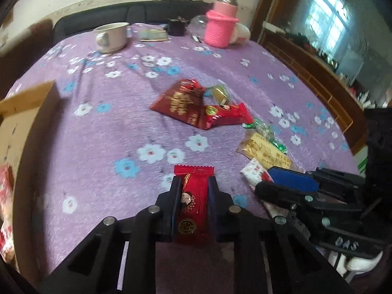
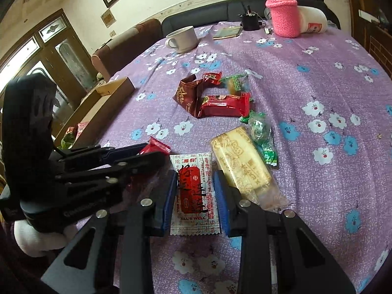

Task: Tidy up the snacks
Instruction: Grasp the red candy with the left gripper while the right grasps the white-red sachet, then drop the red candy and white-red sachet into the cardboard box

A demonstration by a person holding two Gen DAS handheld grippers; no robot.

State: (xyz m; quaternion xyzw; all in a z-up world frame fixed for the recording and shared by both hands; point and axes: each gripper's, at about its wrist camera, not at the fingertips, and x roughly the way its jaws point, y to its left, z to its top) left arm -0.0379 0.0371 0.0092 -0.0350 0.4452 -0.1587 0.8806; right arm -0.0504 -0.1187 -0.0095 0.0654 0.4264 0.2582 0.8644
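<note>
Left wrist view: a small red foil snack packet (image 1: 189, 203) was clamped between the closed pads of the left gripper (image 1: 193, 191), low over a purple floral tablecloth (image 1: 103, 112). Alongside, the right gripper (image 2: 196, 193) was closed on a white-and-red printed sachet (image 2: 193, 193), lying flat. Crinkled red wrappers (image 2: 215, 103), green sweets (image 2: 262, 134) and a pale biscuit pack (image 2: 241, 161) were scattered nearby; a brown cardboard box (image 1: 22, 122) was seen at the left edge.

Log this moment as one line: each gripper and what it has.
left gripper: shut on red snack packet | right gripper: shut on white snack packet | cardboard box: awaiting both
</note>
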